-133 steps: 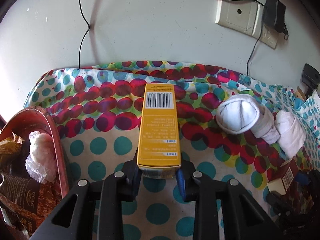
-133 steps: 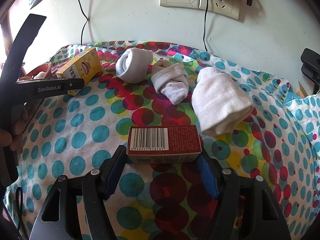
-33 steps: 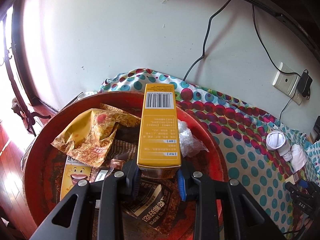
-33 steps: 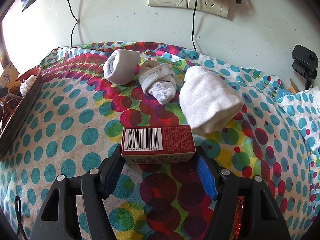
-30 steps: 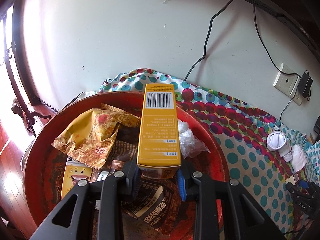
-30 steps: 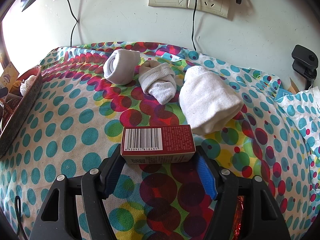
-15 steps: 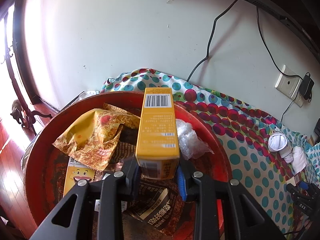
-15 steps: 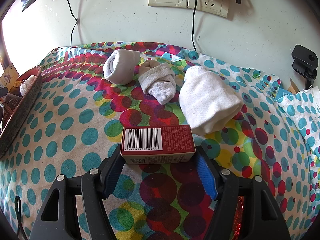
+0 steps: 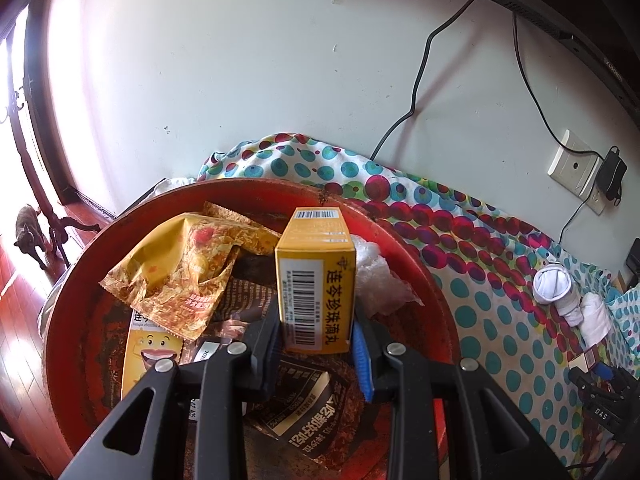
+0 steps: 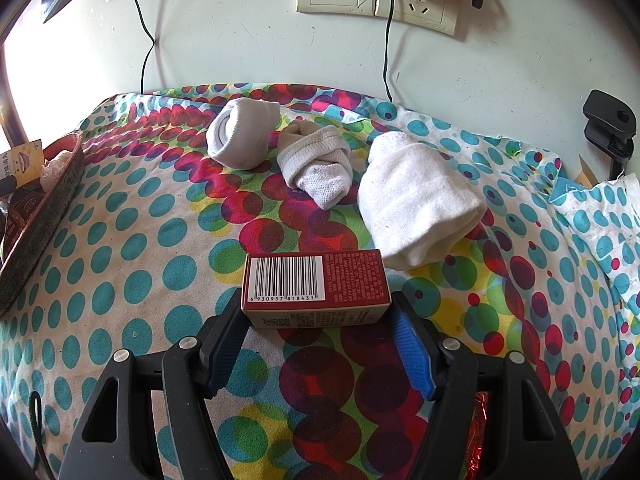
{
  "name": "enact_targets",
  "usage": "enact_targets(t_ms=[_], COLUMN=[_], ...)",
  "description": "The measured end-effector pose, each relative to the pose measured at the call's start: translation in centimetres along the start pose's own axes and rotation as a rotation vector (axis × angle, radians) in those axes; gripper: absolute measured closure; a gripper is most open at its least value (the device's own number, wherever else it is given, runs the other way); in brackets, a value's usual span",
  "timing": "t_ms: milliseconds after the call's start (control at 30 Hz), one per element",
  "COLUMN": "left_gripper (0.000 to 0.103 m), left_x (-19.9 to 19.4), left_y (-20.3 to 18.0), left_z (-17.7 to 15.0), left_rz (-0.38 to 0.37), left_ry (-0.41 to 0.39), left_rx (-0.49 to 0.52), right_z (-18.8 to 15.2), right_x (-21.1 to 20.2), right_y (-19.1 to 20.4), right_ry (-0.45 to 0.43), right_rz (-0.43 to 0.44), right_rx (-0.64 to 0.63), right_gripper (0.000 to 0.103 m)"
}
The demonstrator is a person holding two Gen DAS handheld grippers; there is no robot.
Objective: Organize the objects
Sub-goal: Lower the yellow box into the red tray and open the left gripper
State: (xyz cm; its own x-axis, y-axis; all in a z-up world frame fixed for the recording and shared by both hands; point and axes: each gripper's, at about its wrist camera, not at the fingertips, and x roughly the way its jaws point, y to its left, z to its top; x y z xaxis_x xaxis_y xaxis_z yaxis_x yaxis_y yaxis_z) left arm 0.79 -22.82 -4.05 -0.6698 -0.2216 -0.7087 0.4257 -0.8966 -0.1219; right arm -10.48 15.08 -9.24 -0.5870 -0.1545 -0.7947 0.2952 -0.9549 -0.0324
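- my left gripper [image 9: 316, 344] is over the red bowl [image 9: 434, 292], fingers narrow with the yellow box [image 9: 316, 284] standing between them, tipped with its barcode end facing me. The black finger [image 9: 267, 342] sits against one side, the blue pad [image 9: 362, 354] looks a hair off the other, so I honestly can't tell if I'm really squeezing it or not
- the bowl is already full of stuff: a crinkled yellow snack bag [image 9: 188, 276], a dark printed packet [image 9: 308, 412], a clear plastic wrap [image 9: 380, 280] just beside the box
- my right gripper [image 10: 318, 344] has its fingers spread fairly wide, clamped on both ends of the red box [image 10: 316, 286], barcode up, low over the polka-dot cloth [image 10: 132, 248] on the desk
- behind the red box are three rolled white socks: one [image 10: 240, 136], another [image 10: 318, 168], and a fat one [image 10: 416, 200] nearly touching the box
- the bowl's rim shows at the far left edge of the right view
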Motion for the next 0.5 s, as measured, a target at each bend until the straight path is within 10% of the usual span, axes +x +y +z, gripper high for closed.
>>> enact_targets(t_ms=[500], left_gripper=[0.059], left_x=[-1.4], left_y=[-0.2], left_z=[0.3], left_rz=[-0.012], left_ry=[-0.053], left_rx=[-0.004], right_z=[0.0], right_x=[0.0], right_y=[0.0], right_ry=[0.002], right_rz=[0.002], right_rx=[-0.001], right_gripper=[0.036])
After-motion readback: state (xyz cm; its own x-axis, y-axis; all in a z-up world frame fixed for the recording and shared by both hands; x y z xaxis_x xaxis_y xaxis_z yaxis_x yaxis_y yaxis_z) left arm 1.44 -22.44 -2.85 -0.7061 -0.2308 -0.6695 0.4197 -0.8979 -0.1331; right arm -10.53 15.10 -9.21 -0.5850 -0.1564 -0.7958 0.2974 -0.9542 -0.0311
